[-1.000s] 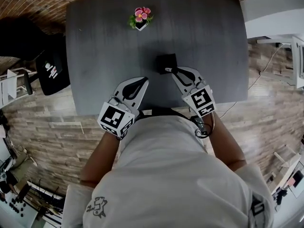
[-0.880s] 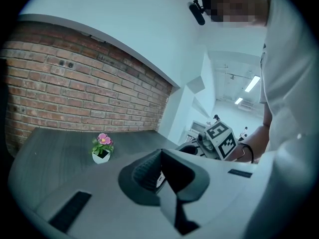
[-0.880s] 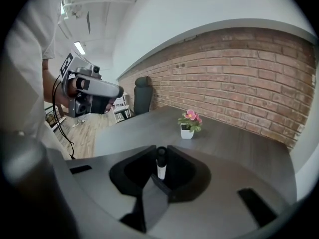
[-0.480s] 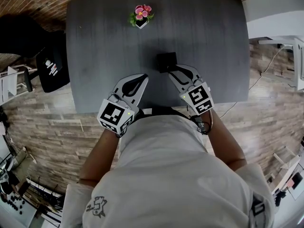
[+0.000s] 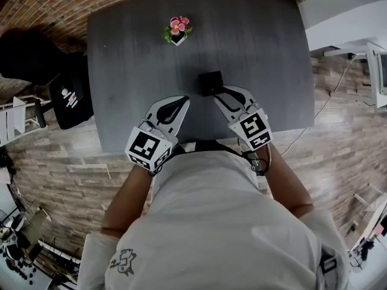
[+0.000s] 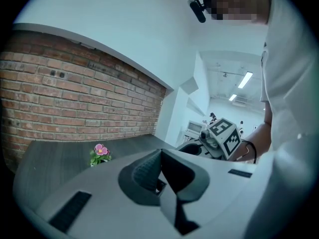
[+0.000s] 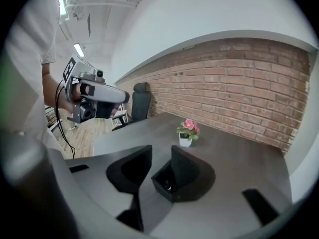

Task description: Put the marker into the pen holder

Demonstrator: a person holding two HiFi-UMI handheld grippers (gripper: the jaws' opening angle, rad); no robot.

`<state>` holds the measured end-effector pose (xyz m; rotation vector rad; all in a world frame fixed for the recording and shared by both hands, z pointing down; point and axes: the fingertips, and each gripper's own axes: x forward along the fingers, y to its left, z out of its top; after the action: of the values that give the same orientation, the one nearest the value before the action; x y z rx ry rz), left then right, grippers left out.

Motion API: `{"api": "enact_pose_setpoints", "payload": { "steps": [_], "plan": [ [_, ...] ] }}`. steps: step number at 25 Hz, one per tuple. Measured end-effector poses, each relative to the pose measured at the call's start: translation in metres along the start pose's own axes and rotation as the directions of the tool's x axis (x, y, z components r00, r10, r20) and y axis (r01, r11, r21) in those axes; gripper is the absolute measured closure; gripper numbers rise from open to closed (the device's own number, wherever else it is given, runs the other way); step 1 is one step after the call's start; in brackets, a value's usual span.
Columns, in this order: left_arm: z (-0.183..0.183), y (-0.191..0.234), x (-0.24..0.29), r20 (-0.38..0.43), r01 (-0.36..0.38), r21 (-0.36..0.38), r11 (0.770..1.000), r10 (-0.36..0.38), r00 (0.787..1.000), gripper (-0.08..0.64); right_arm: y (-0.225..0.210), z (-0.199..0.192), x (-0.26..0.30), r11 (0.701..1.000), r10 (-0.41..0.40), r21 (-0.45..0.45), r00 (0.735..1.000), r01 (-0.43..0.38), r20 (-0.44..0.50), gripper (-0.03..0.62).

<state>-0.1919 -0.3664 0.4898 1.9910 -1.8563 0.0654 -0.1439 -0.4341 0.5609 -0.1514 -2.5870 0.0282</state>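
The black square pen holder (image 5: 211,82) stands on the dark grey table (image 5: 133,59), just past my right gripper (image 5: 221,93). In the right gripper view the holder (image 7: 164,179) sits below the right gripper (image 7: 161,152), whose jaws are opening, with nothing pressed between the pads. Only a small pale end of the marker (image 7: 168,185) shows, deep inside the holder. My left gripper (image 5: 181,103) hovers near the table's front edge, left of the holder; its jaws (image 6: 160,156) meet, with nothing between them.
A small white pot of pink flowers (image 5: 177,30) stands at the table's far side. A black office chair (image 5: 69,92) is off the table's left edge. White furniture (image 5: 338,17) sits to the right. A brick wall runs behind.
A second ago the marker's white end showed at my right gripper's tips beside the holder; now it is down inside and the jaws stand wider. The left gripper has stayed put.
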Motion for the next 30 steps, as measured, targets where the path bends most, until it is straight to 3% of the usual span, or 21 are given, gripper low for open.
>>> {"api": "enact_pose_setpoints", "payload": {
  "steps": [9,18,30],
  "plan": [
    [0.023,-0.008,-0.034,0.053,0.067,0.067,0.995,-0.071,0.996,0.549,0.030,0.061,-0.026,0.996,-0.081,-0.031,0.989,0.085,0.122,0.542],
    [0.043,-0.009,-0.090,0.092,0.142,0.135,0.981,-0.155,0.984,0.549,0.083,0.093,-0.045,0.979,-0.198,-0.014,0.960,0.205,0.200,0.586],
    [0.021,-0.006,-0.160,0.083,0.225,0.179,0.958,-0.243,0.967,0.549,0.163,0.095,-0.060,0.940,-0.338,0.037,0.920,0.338,0.200,0.586]
  ]
}}
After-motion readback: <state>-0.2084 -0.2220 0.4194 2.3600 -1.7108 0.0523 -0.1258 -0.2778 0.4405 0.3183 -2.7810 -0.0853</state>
